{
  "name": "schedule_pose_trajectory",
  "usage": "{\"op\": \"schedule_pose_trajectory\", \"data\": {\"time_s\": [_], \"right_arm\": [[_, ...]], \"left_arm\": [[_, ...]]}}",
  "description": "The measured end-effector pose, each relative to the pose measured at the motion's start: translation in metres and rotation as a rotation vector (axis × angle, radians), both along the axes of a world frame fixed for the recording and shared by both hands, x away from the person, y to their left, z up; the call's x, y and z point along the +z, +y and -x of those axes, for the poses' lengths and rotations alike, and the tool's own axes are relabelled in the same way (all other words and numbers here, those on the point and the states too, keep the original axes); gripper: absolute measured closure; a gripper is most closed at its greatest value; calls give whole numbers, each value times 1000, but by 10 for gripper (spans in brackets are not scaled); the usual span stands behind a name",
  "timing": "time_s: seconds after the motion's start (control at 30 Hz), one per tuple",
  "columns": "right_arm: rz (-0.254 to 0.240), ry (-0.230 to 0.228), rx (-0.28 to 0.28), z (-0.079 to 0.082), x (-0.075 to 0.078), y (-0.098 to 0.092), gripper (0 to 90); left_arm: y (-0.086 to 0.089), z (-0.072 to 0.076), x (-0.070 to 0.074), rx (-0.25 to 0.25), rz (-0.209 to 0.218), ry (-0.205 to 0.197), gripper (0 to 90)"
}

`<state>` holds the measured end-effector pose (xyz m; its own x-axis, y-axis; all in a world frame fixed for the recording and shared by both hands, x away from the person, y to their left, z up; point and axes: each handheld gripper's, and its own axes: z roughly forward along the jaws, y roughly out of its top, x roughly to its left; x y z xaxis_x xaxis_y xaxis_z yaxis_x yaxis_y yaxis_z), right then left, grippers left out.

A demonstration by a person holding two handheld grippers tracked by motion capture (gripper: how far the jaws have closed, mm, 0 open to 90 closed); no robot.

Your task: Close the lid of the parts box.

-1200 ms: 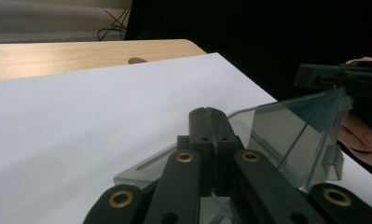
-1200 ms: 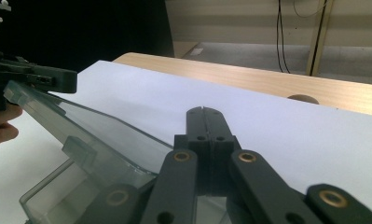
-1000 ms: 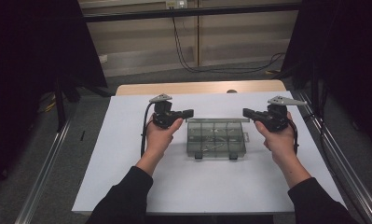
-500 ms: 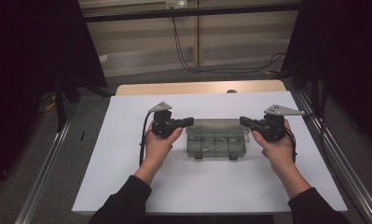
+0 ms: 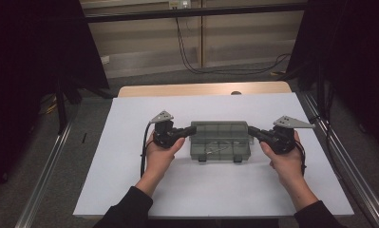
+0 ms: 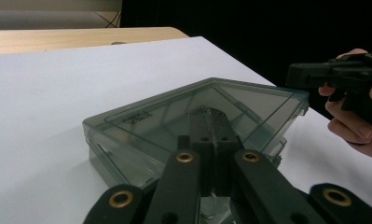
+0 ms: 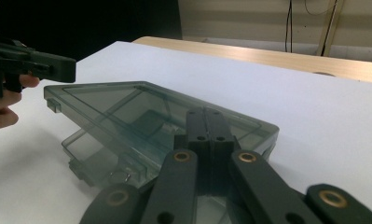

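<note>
Smoky translucent plastic: compartment box [image 5: 219, 141], flat, rectangular, hinged lid, two latches on near edge, lying mid white table cover [image 5: 130, 142]. Lid lifted slightly at latch side. Probably light, rigid, slick-walled, brittle under hard pinch; best taken at short ends or lid lip near latches. Left gripper [image 5: 186, 130] jaws pressed together, empty, tip over left end. Right gripper [image 5: 253, 132] likewise closed, empty, at right end.
</note>
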<state>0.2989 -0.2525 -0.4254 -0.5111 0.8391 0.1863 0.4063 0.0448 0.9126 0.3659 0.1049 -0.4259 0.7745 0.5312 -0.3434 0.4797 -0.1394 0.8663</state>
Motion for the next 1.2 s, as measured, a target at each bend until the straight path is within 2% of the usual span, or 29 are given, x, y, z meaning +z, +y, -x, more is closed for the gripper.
{"op": "schedule_pose_trajectory", "data": {"time_s": [0.17,0.3,0.33,0.47,0.57,0.9,0.93,1.0,1.13,1.2], "right_arm": [[5,-5,0,5,-6,-2,900],[9,-12,0,9,-10,1,900],[7,-9,0,10,-11,1,900],[7,-11,1,14,-15,3,900],[13,-15,7,17,-19,3,900],[18,-6,2,23,-28,7,900],[21,-5,3,23,-29,7,900],[20,-2,-5,24,-31,8,900],[25,-1,-5,26,-34,8,900],[29,-1,-5,26,-36,8,900]], "left_arm": [[2,5,-6,7,15,16,900],[3,9,-9,16,13,6,900],[3,10,-10,18,2,1,900],[3,14,-15,20,2,13,900],[2,18,-18,36,-24,7,900],[4,24,-28,49,-40,-15,900],[3,24,-30,53,-28,-8,900],[4,25,-31,56,-34,0,900],[4,28,-33,54,-34,-6,900],[4,30,-35,66,-47,-10,900]]}}
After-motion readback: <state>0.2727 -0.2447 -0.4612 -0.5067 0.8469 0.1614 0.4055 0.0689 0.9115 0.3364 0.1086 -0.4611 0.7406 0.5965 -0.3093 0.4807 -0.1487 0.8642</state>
